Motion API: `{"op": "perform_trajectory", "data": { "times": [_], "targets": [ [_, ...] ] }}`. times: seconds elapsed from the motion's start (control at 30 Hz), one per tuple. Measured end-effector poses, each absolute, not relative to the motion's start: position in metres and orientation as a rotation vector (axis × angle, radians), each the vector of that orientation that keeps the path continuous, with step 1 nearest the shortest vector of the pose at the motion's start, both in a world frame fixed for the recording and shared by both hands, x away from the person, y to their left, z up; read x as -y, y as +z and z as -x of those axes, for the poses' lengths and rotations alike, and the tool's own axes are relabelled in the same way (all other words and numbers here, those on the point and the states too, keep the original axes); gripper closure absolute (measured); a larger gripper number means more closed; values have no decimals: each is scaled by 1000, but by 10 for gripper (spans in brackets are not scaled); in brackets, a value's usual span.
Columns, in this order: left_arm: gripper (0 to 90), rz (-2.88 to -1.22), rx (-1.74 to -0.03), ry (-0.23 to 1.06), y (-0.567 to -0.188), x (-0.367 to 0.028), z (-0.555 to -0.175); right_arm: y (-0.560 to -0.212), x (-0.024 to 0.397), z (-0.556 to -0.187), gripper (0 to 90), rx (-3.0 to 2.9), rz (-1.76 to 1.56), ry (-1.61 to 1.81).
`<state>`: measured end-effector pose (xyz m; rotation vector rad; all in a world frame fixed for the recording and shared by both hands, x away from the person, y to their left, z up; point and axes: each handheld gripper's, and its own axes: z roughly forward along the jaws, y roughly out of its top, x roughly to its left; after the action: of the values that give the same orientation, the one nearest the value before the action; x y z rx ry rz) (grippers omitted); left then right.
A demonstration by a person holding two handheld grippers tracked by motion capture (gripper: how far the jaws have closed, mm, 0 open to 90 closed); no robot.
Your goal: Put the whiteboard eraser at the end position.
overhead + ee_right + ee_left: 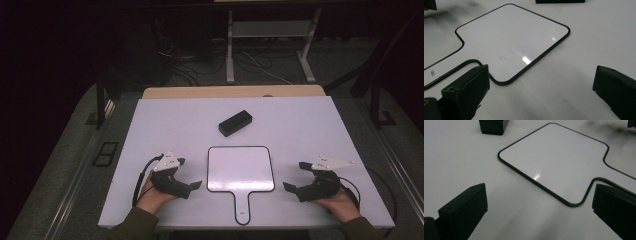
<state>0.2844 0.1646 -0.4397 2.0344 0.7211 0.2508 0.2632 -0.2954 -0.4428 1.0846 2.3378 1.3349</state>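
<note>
A white paddle-shaped board (pixel 240 168) with a thin black rim lies flat at the table's front middle, its handle (pixel 242 207) pointing toward the person. It also appears as the board (pixel 554 162) in the left gripper view and the board (pixel 509 40) in the right gripper view. A small black box (pixel 235 123) lies behind it; its edge shows as the box (pixel 492 126) and the box (pixel 560 1). My left gripper (pixel 190 173) rests open left of the board, nothing between its jaws. My right gripper (pixel 295 175) rests open right of the board, also holding nothing.
The white tabletop (pixel 300 130) sits on a wooden table whose far edge (pixel 235 92) shows behind it. Beyond stand metal desk legs (pixel 230 45) and cables on a dark floor. A hand and green sleeve hold each gripper at the front edge.
</note>
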Motion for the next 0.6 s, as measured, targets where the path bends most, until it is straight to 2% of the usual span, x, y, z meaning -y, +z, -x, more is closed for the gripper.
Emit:
{"op": "perform_trajectory", "data": {
  "times": [0.6],
  "targets": [
    [0, -2030, -748, 229, -445, -170, -277, -443, 296, -264, 0, -2344, -1083, 1321]
  ]
}}
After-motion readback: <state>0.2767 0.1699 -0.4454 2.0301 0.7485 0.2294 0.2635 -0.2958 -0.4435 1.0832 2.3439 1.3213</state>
